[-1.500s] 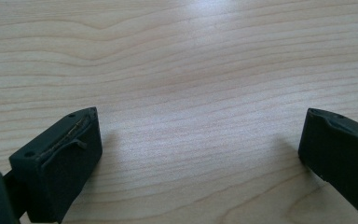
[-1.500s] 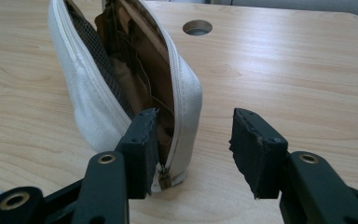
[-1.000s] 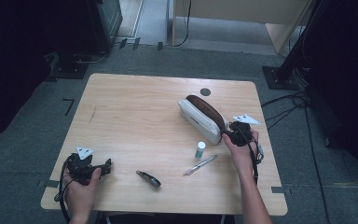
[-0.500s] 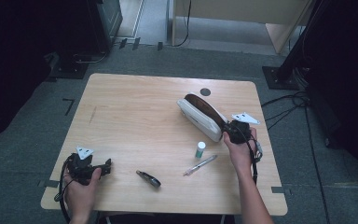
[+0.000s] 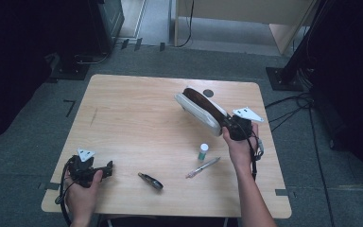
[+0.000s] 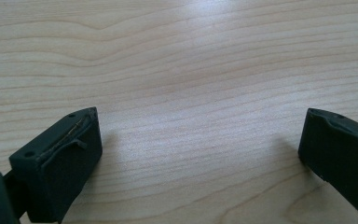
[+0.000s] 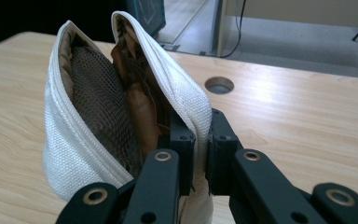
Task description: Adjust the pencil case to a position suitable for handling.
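A white fabric pouch [image 5: 199, 108] with a brown lining lies open at the table's right, its near end raised off the wood. My right gripper [image 5: 236, 127] is shut on that end. In the right gripper view its jaws [image 7: 199, 135], which have just been closing, pinch one white wall of the pouch [image 7: 74, 116], and mesh and brown lining show inside. My left gripper [image 5: 106, 168] rests at the table's front left. The left gripper view has its jaws [image 6: 200, 126] open wide over bare wood with nothing between them.
A small white bottle with a green base [image 5: 203, 151] stands in front of the pouch, and a pen [image 5: 203, 167] lies just below it. A small dark object [image 5: 151, 181] lies near the front middle. A round hole [image 5: 208, 93] sits in the tabletop behind the pouch.
The right hand has risen a little and lifted the pouch's near end off the table. The left hand and the small items have stayed put.
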A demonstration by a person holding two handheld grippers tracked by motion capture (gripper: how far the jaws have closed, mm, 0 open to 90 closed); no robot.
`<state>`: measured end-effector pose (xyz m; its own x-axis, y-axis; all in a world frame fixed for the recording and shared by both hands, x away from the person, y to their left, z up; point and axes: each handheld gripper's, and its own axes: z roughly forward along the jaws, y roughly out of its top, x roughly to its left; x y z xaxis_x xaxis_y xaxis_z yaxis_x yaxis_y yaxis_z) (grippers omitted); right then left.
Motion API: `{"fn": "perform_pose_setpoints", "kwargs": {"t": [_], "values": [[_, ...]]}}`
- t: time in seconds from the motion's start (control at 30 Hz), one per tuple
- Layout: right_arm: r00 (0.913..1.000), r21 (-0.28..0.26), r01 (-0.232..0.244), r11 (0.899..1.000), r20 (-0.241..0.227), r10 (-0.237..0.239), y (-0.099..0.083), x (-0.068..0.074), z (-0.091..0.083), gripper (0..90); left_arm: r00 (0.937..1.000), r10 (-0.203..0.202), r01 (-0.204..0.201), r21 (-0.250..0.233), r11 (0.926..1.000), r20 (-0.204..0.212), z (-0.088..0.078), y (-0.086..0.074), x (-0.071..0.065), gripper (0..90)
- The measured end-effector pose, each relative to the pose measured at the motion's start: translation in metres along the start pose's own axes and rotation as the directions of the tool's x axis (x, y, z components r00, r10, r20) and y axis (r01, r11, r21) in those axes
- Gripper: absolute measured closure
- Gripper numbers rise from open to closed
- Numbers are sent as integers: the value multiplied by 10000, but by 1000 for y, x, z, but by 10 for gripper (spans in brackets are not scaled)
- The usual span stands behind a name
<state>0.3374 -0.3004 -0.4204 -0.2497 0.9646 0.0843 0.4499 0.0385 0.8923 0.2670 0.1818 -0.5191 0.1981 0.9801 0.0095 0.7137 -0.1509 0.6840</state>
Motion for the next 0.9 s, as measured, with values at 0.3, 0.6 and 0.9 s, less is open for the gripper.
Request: {"fn": "perform_pose_setpoints", "kwargs": {"t": [0.3, 0.6, 0.9], "values": [[9971, -237, -288, 9993, -709, 270, 10, 35, -10, 839, 10000, 0, 0, -5, 10000, -6, 0, 0, 0, 0], [9917, -158, -292, 9994, -1261, 269, 8, 68, -9, 839, 10000, -26, 26, -24, 10000, -1, 0, 0, 0, 0], [9865, 12, -245, 9997, -1617, 243, -6, 106, -3, 838, 10000, -10, 10, -12, 10000, -2, 0, 0, 0, 0]]}}
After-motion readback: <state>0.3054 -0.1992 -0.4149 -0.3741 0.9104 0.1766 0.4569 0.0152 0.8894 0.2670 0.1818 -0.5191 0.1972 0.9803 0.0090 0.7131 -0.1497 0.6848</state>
